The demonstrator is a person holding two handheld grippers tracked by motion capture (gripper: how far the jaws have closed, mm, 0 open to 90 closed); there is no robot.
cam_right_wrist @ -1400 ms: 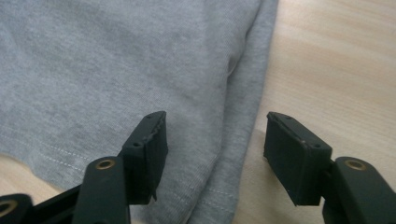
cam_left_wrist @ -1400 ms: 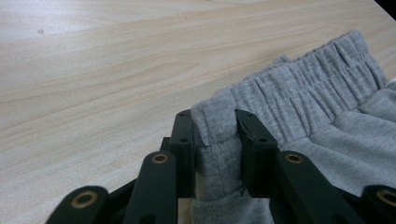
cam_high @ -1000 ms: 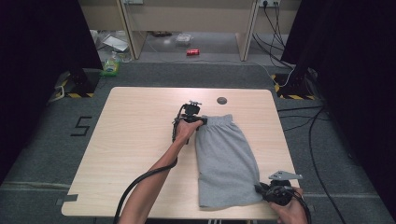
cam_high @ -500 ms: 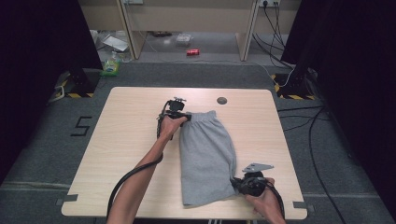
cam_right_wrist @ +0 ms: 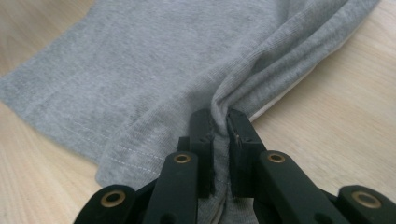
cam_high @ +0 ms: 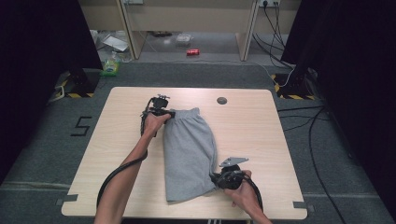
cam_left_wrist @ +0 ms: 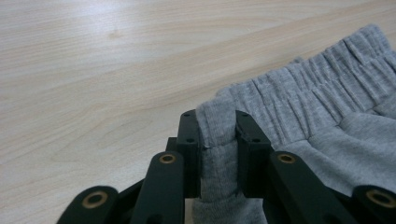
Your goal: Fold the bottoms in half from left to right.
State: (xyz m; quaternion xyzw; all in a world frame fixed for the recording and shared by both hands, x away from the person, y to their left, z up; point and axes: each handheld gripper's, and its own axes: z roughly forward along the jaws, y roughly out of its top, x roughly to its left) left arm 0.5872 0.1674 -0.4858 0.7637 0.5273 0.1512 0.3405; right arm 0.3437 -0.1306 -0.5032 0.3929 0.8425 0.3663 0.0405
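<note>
Grey shorts (cam_high: 189, 156), one pair, flat on counter (cam_high: 261, 135); left claw (cam_high: 169, 113) pinches waistband, right claw (cam_high: 215, 180) pinches hem.

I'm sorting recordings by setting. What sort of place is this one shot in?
Probably a lab or workshop set up for recording, not a home. A bare wooden table stands on grey carpet with hazard-striped tape, loose cables trail over the floor, and dark curtains flank the area.

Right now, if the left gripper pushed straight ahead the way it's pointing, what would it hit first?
The left gripper is already clamped on the grey shorts at the waistband corner. Past that pinched fold, its line runs over bare wooden table; the way looks free, though depth is unclear.
</note>
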